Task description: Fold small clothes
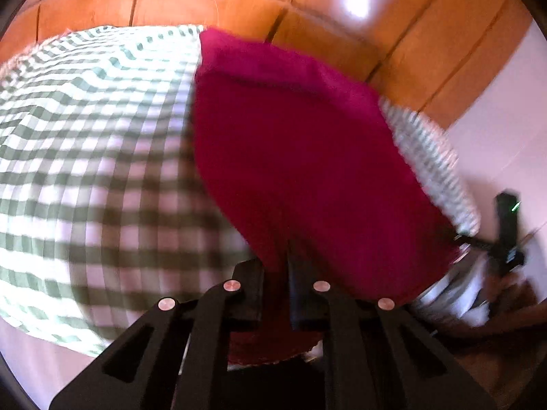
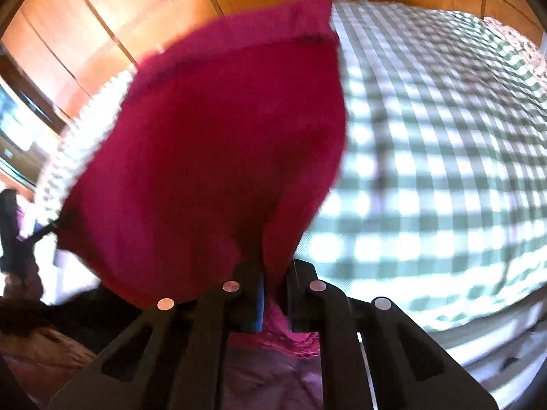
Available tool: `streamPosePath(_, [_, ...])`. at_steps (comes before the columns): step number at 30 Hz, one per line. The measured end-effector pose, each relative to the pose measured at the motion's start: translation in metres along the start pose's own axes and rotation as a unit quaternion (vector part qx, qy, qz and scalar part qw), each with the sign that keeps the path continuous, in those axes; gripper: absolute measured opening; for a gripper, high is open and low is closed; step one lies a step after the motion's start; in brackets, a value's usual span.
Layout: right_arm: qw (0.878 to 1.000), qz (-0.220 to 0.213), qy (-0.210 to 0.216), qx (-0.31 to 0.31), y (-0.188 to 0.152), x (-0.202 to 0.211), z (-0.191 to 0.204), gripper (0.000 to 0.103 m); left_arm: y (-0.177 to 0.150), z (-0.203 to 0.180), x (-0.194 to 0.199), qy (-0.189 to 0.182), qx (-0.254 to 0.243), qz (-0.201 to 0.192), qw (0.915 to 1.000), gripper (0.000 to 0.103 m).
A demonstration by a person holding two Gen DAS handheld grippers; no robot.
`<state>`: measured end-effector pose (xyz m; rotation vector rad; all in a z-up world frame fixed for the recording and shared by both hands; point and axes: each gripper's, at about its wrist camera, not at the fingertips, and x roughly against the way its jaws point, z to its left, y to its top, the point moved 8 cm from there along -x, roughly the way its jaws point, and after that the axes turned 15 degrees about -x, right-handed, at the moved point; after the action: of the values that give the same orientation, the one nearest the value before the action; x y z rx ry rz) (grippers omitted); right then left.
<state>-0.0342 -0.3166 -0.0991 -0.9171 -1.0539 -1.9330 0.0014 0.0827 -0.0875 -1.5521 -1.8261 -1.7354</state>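
A magenta cloth (image 1: 307,157) stretches away from me over a green-and-white checked cover (image 1: 85,143). My left gripper (image 1: 276,273) is shut on its near edge, with fabric pinched between the black fingers (image 1: 251,287). In the right wrist view the same magenta cloth (image 2: 222,143) fills the middle, and my right gripper (image 2: 275,283) is shut on another part of its near edge. A lace-trimmed hem hangs below the jaws. The right gripper (image 1: 506,239) shows at the cloth's right side in the left wrist view. Both pictures are blurred by motion.
The checked cover (image 2: 444,157) lies over a bed or table with white cloth below its edge. Orange wooden panels (image 1: 212,3) stand behind it. A white wall (image 1: 506,130) is at the right, a window (image 2: 13,126) at the left. A person's hand (image 2: 24,283) holds the left gripper.
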Motion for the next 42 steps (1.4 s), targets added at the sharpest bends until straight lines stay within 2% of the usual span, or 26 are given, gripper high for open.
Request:
streamPosePath(2, [0.999, -0.017, 0.030, -0.010, 0.017, 0.009, 0.008, 0.008, 0.021, 0.005, 0.007, -0.026, 0.026, -0.031, 0.9988, 0.009])
streamPosePath(6, [0.996, -0.051, 0.072, -0.030, 0.064, 0.009, 0.024, 0.008, 0.070, 0.019, 0.000, -0.035, 0.038, -0.067, 0.9964, 0.009])
streamPosePath(11, [0.994, -0.074, 0.057, -0.052, 0.133, -0.024, 0.024, 0.008, 0.117, 0.044, -0.038, -0.010, 0.057, -0.058, 0.9967, 0.009])
streamPosePath(14, [0.994, -0.076, 0.042, -0.061, 0.160, -0.042, 0.015, 0.008, 0.138, 0.063, -0.060, 0.016, 0.070, -0.050, 0.9962, 0.010])
streamPosePath(15, [0.994, -0.078, 0.038, -0.065, 0.166, -0.046, 0.013, 0.008, 0.145, 0.070, -0.069, 0.014, 0.079, -0.045, 0.9958, 0.011])
streamPosePath(16, [0.994, -0.076, 0.040, -0.070, 0.174, -0.051, 0.010, 0.012, 0.149, 0.078, -0.073, 0.013, 0.088, -0.043, 0.9951, 0.017])
streamPosePath(17, [0.993, -0.075, 0.044, -0.077, 0.181, -0.054, 0.008, 0.015, 0.155, 0.085, -0.077, 0.023, 0.096, -0.044, 0.9941, 0.033])
streamPosePath(18, [0.992, -0.073, 0.050, -0.086, 0.183, -0.056, 0.008, 0.029, 0.156, 0.097, -0.076, 0.043, 0.108, -0.045, 0.9922, 0.045])
streamPosePath(19, [0.991, -0.067, 0.064, -0.101, 0.187, -0.057, 0.006, 0.053, 0.157, 0.107, -0.073, 0.061, 0.120, -0.055, 0.9893, 0.059])
streamPosePath(20, [0.989, -0.067, 0.076, -0.112, 0.186, -0.054, 0.007, 0.066, 0.158, 0.113, -0.071, 0.062, 0.126, -0.062, 0.9881, 0.062])
streamPosePath(21, [0.986, -0.074, 0.081, -0.124, 0.187, -0.050, 0.003, 0.087, 0.157, 0.118, -0.069, 0.061, 0.131, -0.064, 0.9874, 0.062])
streamPosePath(22, [0.983, -0.097, 0.074, -0.136, 0.186, -0.042, -0.005, 0.090, 0.152, 0.124, -0.065, 0.064, 0.137, -0.066, 0.9862, 0.063])
streamPosePath(23, [0.981, -0.109, 0.074, -0.141, 0.184, -0.035, -0.011, 0.090, 0.147, 0.129, -0.061, 0.063, 0.141, -0.068, 0.9857, 0.063])
streamPosePath(26, [0.980, -0.103, 0.075, -0.156, 0.167, -0.026, -0.030, 0.090, 0.119, 0.124, -0.056, 0.038, 0.128, -0.060, 0.9893, 0.063])
streamPosePath(31, [0.988, -0.090, 0.043, -0.118, 0.126, -0.034, -0.044, 0.089, 0.073, 0.097, -0.063, -0.005, 0.113, -0.039, 0.9928, 0.067])
streamPosePath(32, [0.990, -0.091, 0.030, -0.101, 0.120, -0.039, -0.041, 0.087, 0.069, 0.094, -0.066, -0.001, 0.110, -0.035, 0.9933, 0.067])
streamPosePath(34, [0.992, -0.097, 0.019, -0.084, 0.119, -0.049, -0.036, 0.073, 0.071, 0.090, -0.071, 0.015, 0.098, -0.035, 0.9945, 0.065])
streamPosePath(35, [0.992, -0.102, 0.014, -0.077, 0.122, -0.055, -0.032, 0.068, 0.073, 0.087, -0.073, 0.017, 0.094, -0.036, 0.9947, 0.054])
streamPosePath(36, [0.992, -0.106, 0.007, -0.071, 0.124, -0.059, -0.030, 0.056, 0.075, 0.086, -0.075, 0.016, 0.094, -0.035, 0.9949, 0.045])
streamPosePath(37, [0.992, -0.106, 0.001, -0.065, 0.127, -0.065, -0.027, 0.046, 0.078, 0.084, -0.081, 0.014, 0.094, -0.024, 0.9952, 0.031])
streamPosePath(38, [0.993, -0.104, -0.006, -0.057, 0.128, -0.069, -0.023, 0.041, 0.079, 0.083, -0.083, 0.021, 0.090, -0.017, 0.9956, 0.022])
streamPosePath(40, [0.994, -0.101, -0.011, -0.044, 0.125, -0.067, -0.016, 0.029, 0.078, 0.076, -0.080, 0.033, 0.066, -0.010, 0.9972, 0.015])
streamPosePath(42, [0.994, -0.098, -0.012, -0.039, 0.122, -0.063, -0.015, 0.024, 0.073, 0.071, -0.075, 0.028, 0.061, -0.011, 0.9977, 0.012])
